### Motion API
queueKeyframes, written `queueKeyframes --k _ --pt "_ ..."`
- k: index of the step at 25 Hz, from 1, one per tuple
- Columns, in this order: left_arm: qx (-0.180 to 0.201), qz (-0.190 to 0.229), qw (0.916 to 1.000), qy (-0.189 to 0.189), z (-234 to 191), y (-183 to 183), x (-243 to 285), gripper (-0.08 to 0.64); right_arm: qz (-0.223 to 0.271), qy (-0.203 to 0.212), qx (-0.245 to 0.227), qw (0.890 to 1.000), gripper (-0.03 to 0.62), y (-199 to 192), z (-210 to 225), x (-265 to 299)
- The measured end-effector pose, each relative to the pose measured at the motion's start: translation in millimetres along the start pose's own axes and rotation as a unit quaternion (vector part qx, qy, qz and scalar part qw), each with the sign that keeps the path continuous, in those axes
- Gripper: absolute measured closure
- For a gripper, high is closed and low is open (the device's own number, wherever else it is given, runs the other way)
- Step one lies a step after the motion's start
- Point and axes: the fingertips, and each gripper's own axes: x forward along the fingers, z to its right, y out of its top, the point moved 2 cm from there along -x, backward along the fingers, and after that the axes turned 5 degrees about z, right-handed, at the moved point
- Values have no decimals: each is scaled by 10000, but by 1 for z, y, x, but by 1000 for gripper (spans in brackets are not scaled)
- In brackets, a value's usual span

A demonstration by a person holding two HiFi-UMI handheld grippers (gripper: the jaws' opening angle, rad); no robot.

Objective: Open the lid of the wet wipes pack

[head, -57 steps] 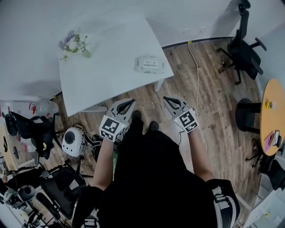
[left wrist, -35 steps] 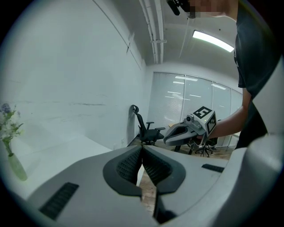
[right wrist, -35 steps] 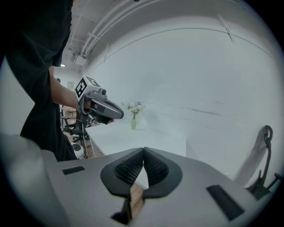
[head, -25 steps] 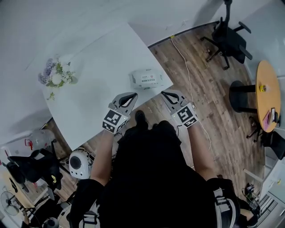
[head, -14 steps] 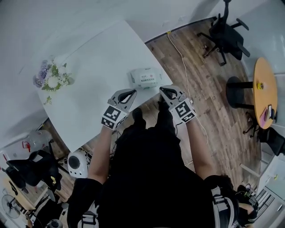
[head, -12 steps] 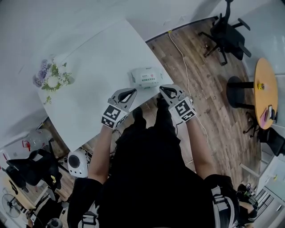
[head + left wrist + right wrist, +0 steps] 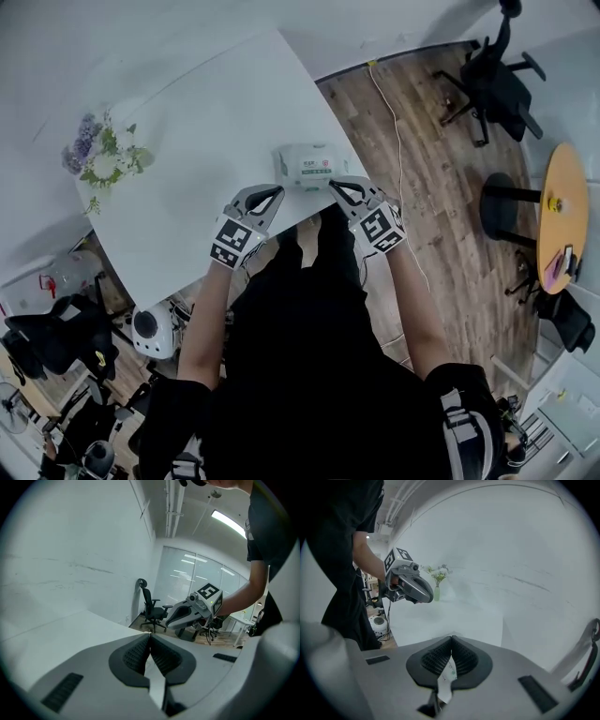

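Note:
The wet wipes pack (image 7: 307, 167) is white with a green label and lies flat near the front right corner of the white table (image 7: 187, 141). My left gripper (image 7: 273, 192) hovers over the table's front edge, a little left of and nearer than the pack, its jaws shut on nothing. My right gripper (image 7: 336, 185) is also shut, with its tip just beside the pack's near right corner. In the right gripper view a strip of printed white label shows through the gap behind the shut jaws (image 7: 451, 637). The left gripper view has its tips meeting (image 7: 150, 633) above the tabletop.
A vase of flowers (image 7: 98, 159) stands at the table's far left. Beyond the table's right edge is wooden floor with a cable (image 7: 398, 141), an office chair (image 7: 502, 89) and a round wooden table (image 7: 567, 216). A white round appliance (image 7: 150, 328) sits under the table's left side.
The person has stepped up to the table. Both grippers have moved forward from over the floor to the table's front edge by the pack, staying shut.

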Motion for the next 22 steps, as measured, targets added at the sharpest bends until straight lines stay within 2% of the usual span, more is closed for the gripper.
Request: queueKeyframes --k 12,22 --pt "-162 -293 9994 62 -10 -47 46 535 -107 533 -239 9982 574 -36 6 43" --pt "-285 -369 9987 218 -20 -68 77 535 -239 539 -515 9969 526 -62 9 65"
